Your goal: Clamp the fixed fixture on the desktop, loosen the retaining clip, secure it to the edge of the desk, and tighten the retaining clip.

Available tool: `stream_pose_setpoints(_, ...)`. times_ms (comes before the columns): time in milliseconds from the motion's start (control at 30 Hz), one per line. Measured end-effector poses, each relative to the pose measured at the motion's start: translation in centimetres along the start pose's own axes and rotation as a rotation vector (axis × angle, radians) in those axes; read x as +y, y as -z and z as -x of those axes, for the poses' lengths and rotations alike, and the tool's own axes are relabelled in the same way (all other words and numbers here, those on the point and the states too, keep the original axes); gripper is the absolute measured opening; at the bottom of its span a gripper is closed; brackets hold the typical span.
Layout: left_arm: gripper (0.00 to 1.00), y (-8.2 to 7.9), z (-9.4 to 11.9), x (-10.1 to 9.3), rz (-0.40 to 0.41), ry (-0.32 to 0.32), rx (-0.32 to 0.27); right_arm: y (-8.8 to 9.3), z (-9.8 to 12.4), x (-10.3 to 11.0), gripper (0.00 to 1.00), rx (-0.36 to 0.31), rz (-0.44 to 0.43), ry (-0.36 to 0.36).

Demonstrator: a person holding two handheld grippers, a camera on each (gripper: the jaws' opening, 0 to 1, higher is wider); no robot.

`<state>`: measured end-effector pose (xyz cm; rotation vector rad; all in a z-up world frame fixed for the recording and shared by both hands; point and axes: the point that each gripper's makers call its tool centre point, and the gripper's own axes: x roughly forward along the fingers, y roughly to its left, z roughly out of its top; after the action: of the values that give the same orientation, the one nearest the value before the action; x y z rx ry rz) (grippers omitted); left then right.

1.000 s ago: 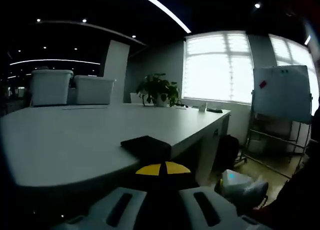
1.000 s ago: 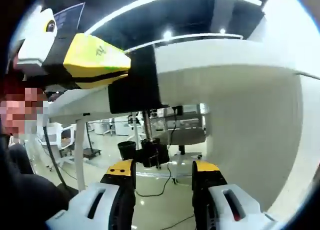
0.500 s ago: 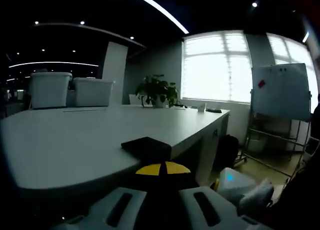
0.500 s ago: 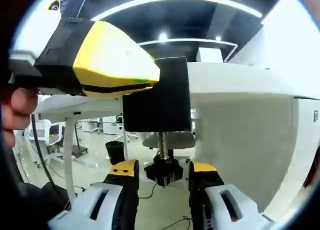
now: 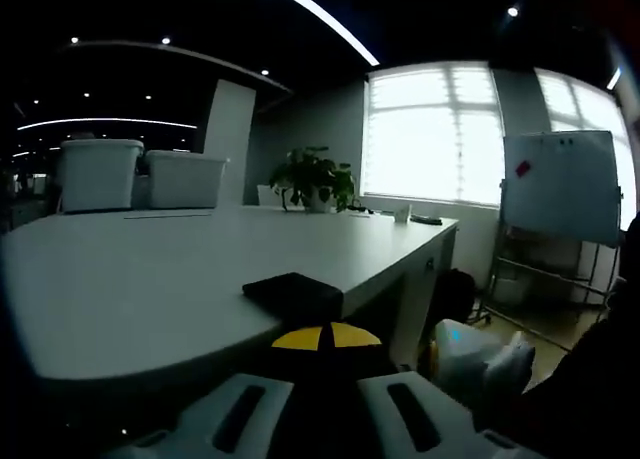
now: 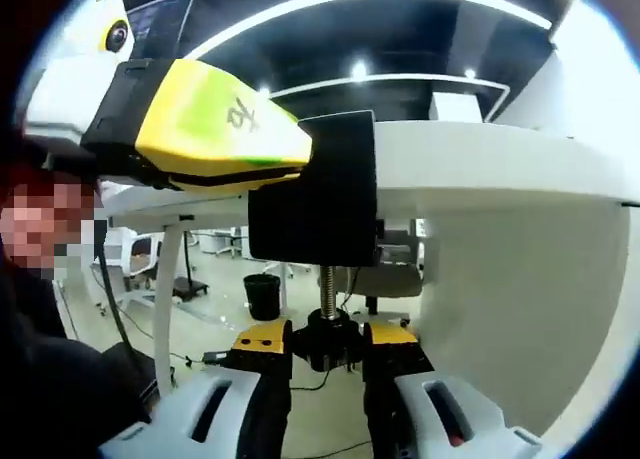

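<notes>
A black C-shaped metal clamp fixture sits over the edge of the white tabletop, its top plate lying flat on the surface in the left gripper view. The left gripper, yellow-tipped, is closed on the clamp's outer side. Below the tabletop, the right gripper has its fingers pressed against the black knob at the bottom of the threaded steel screw.
</notes>
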<state>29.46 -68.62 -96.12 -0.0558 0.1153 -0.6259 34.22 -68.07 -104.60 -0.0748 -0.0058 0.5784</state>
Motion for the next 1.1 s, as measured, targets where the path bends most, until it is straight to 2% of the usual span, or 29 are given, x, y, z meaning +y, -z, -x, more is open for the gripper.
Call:
stream_pose_setpoints(33,0.01,0.0,0.0,0.0,0.001,-0.001,0.001,0.0,-0.1,0.2,0.25,0.003,-0.019,-0.034)
stream_pose_setpoints(100,0.01,0.0,0.0,0.0,-0.005,-0.005,0.0,0.1,-0.3,0.1,0.25,0.002,0.014,-0.091)
stream_pose_setpoints(267,0.01,0.0,-0.1,0.0,-0.015,-0.015,0.004,0.1,-0.6,0.6,0.25,-0.003,-0.04,-0.239)
stream_pose_setpoints(333,0.01,0.0,-0.1,0.0,-0.022,-0.02,0.006,0.0,-0.6,0.8,0.25,-0.016,-0.009,-0.296)
stream_pose_setpoints(500,0.01,0.0,-0.2,0.0,-0.033,-0.031,0.015,-0.1,-0.3,1.2,0.25,-0.034,-0.053,-0.451)
stream_pose_setpoints(600,0.01,0.0,-0.2,0.0,-0.039,-0.045,0.022,-0.2,-0.2,1.5,0.25,-0.044,-0.064,-0.521)
stream_pose_setpoints(700,0.01,0.0,-0.2,-0.1,-0.051,-0.063,0.024,-0.2,-0.3,1.5,0.25,-0.055,-0.06,-0.569)
stream_pose_setpoints(767,0.01,0.0,-0.2,0.0,-0.053,-0.071,0.023,-0.1,-0.4,1.6,0.25,-0.047,-0.086,-0.599)
stream_pose_setpoints(867,0.01,0.0,-0.2,0.0,-0.046,-0.08,0.02,-0.1,-0.3,1.9,0.25,-0.044,-0.09,-0.617)
stream_pose_setpoints(1033,0.01,0.0,-0.1,0.0,-0.019,-0.079,0.014,0.0,-0.2,2.0,0.26,-0.037,-0.09,-0.601)
stream_pose_setpoints(1100,0.01,0.0,-0.1,0.0,-0.016,-0.076,0.013,0.1,-0.2,1.8,0.26,-0.021,-0.092,-0.557)
